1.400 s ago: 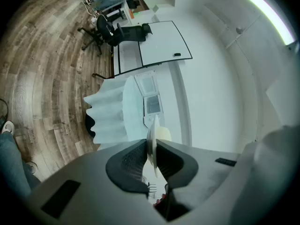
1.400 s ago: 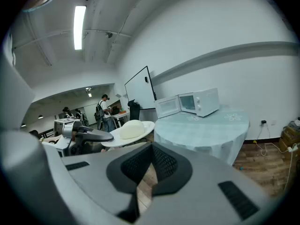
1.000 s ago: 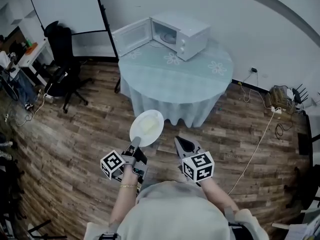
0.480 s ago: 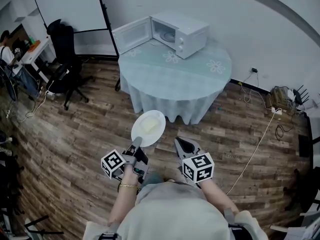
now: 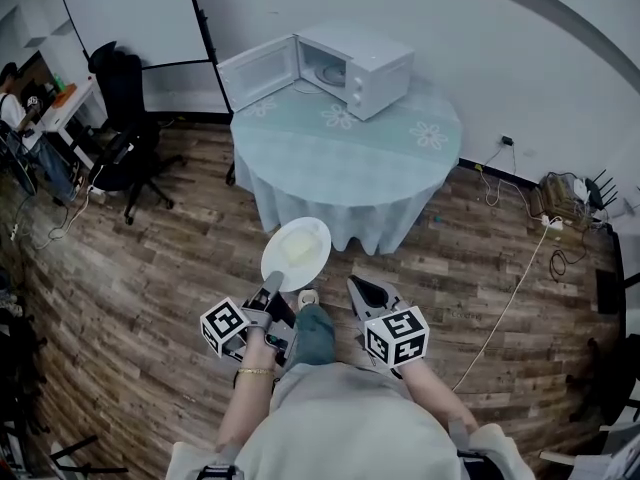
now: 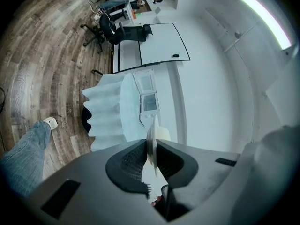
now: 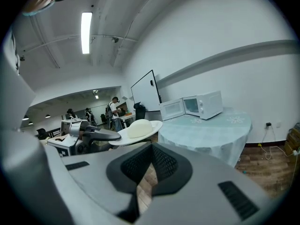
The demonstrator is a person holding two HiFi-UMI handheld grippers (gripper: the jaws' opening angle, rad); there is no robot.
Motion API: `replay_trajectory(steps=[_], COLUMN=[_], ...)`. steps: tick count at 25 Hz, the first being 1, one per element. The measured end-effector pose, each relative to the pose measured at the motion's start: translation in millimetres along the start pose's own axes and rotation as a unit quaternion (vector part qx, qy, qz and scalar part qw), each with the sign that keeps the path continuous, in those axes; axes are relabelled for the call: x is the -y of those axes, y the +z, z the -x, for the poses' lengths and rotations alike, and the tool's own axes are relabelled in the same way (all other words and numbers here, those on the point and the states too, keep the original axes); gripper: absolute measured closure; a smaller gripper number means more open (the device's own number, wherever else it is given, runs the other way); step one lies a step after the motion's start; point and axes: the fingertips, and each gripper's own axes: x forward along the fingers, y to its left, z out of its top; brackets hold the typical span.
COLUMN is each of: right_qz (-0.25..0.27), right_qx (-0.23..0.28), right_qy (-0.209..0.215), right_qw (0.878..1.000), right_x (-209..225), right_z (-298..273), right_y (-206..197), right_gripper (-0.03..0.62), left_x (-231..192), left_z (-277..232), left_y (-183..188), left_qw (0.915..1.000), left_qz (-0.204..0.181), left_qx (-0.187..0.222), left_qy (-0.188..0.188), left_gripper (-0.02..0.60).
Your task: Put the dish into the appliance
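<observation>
Dish (image 5: 296,253) rides clamped by its rim in your left fingers (image 6: 126,163), right fingers (image 7: 166,165) together and empty, and your leg (image 5: 313,333) has just swung forward, so you're nearing the open microwave (image 5: 355,60) on the tabletop (image 5: 340,158), still well apart.

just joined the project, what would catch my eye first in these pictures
A white plate with a pale mound of food, clamped by its rim in the left gripper, out over the wood floor. Beyond it, an open white microwave stands on the round table.
</observation>
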Motion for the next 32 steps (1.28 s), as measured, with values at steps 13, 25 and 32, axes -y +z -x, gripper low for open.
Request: replay_trajectory(steps=[13,25,32], right_qz=[-0.001,-0.006,-0.010], right_qx=[-0.003,-0.005,0.003], right_qy=[-0.009,-0.018,-0.026], right_qw=[1.000,1.000,1.000], right_x=[53.4,106.7,132.4], right_z=[-75.5,-175.4,-230.7], right_y=[34.6,88.3,124.4], right_gripper=[0.589,0.589,0.589], left_x=[2.6,13.1,18.9], left_z=[-93.2,-196.7,-248.8], left_y=[51.3,126.1,172.4], left_qw=[0.9999,0.9997,0.9994], left_qz=[-0.008,-0.009,-0.017], left_qx=[-0.008,-0.020,-0.029], left_qy=[0.000,-0.001,0.009], left_gripper=[0.534,0.534,0.534])
